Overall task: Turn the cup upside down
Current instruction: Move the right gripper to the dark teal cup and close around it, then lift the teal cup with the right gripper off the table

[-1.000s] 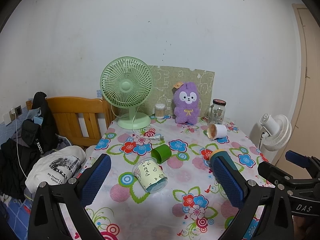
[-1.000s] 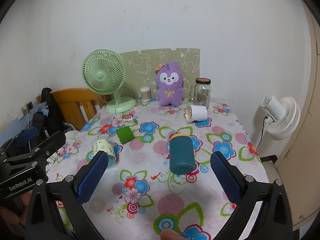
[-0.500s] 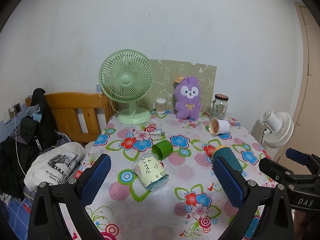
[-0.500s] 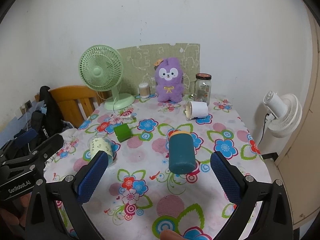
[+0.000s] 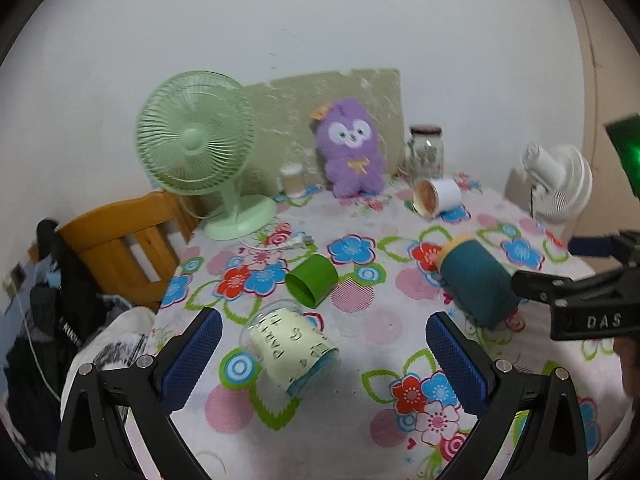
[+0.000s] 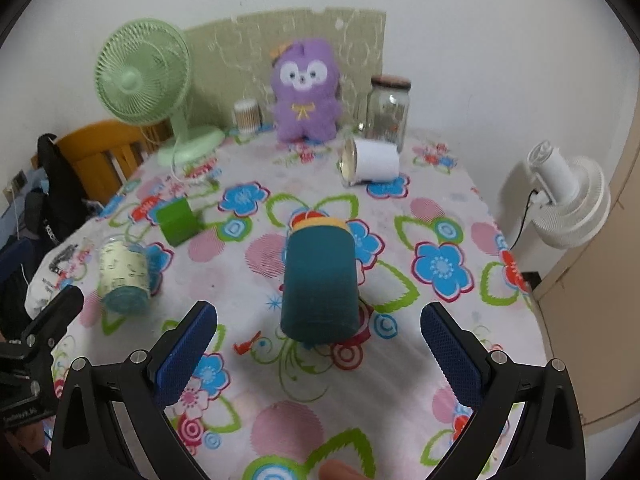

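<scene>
Several cups lie on their sides on the flowered tablecloth (image 5: 360,320). A clear cup with a pale label (image 5: 290,348) lies just ahead of my open, empty left gripper (image 5: 320,364); it also shows in the right wrist view (image 6: 124,276). A dark teal cup with a yellow rim (image 6: 320,280) lies just ahead of my open, empty right gripper (image 6: 318,344); it also shows in the left wrist view (image 5: 476,284). A small green cup (image 5: 312,280) and a white cup (image 5: 436,196) lie farther back.
At the table's back stand a green desk fan (image 5: 200,148), a purple plush toy (image 5: 352,148), a glass jar (image 5: 426,152) and a small container (image 5: 292,180). A wooden chair with clothes (image 5: 120,240) is at left, a white fan (image 5: 556,180) at right.
Both grippers have moved forward and down toward the table. The labelled cup and the teal cup now sit closer to their fingers. No cup has moved.
</scene>
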### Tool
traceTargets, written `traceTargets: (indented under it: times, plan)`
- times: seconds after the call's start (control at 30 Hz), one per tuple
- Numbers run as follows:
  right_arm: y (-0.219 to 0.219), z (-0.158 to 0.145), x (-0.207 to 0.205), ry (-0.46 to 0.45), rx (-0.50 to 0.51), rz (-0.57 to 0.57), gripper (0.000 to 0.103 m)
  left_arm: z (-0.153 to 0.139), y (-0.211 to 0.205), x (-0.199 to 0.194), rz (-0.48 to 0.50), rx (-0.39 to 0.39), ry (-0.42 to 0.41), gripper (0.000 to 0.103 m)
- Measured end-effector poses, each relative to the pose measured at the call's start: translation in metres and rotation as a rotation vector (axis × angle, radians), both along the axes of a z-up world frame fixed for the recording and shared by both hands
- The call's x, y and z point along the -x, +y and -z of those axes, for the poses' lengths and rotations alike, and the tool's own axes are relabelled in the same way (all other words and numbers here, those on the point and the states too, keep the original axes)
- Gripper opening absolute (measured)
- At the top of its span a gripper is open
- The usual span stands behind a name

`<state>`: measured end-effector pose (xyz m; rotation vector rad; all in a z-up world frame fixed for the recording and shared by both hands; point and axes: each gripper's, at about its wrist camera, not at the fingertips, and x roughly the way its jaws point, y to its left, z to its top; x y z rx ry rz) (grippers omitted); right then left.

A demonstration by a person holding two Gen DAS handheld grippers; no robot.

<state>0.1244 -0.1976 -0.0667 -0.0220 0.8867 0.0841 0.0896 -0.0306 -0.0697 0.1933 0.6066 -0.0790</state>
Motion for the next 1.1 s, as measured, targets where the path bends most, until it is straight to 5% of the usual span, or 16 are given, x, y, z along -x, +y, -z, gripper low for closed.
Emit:
traceTargets:
  times: [0.4,0.67,0.83,1.1]
  plan:
    - [0.000,0.055,-0.090,0.253,0.010,-0.021,0.103,0.025,-0.046,-0.051,0.201,-0.266,0.024,0.103]
    - [0.003,0.080,-0.119,0.364,0.029,-0.053,0.099,0.032,-0.052,-0.063,0.235,-0.263,0.056,0.103]
    - [0.004,0.087,-0.121,0.409,0.041,-0.069,0.069,0.037,-0.055,-0.066,0.242,-0.274,0.074,0.103]
    - [0.008,0.079,-0.113,0.379,0.047,-0.076,0.069,0.029,-0.050,-0.062,0.240,-0.244,0.070,0.103]
